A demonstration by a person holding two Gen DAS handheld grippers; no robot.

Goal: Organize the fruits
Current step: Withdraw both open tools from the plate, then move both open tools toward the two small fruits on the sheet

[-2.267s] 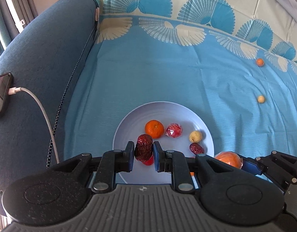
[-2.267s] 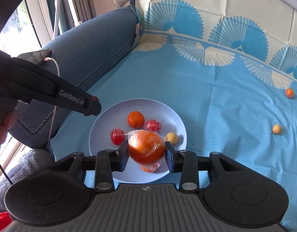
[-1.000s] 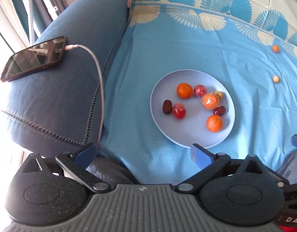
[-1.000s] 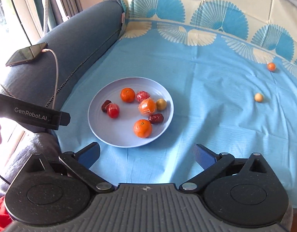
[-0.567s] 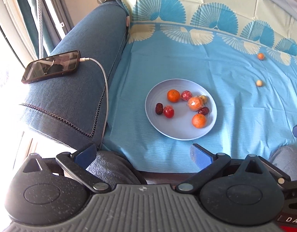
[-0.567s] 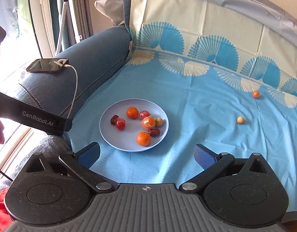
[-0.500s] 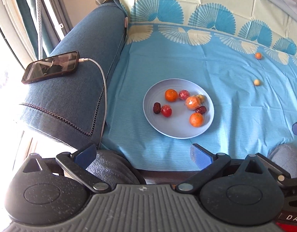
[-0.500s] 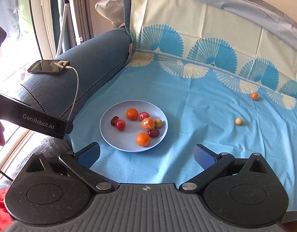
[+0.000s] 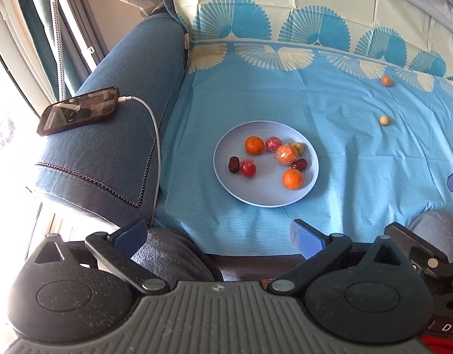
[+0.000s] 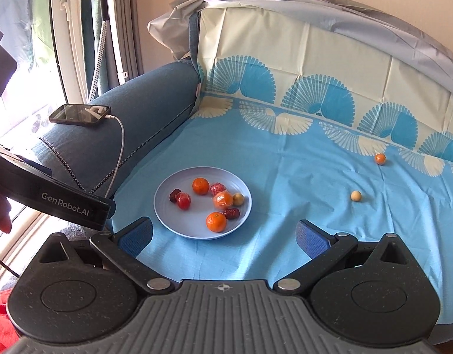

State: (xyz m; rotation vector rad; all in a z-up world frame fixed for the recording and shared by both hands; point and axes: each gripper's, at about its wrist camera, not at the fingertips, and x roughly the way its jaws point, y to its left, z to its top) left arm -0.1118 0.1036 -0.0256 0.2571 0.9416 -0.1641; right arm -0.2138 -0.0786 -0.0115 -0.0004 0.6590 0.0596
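Seven fruits lie in the plate (image 10: 167,218) near the cloth's (image 10: 285,183) front edge; both grippers (image 9: 217,236) (image 10: 225,237) released, empty.

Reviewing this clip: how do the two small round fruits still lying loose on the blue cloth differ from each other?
The small orange fruit is bright orange; the small pale yellow fruit is cream coloured. The orange one lies farther back, by the fan-patterned border of the blue cloth; the pale one lies nearer the light blue plate. Both are small, round, and not yet on the plate.
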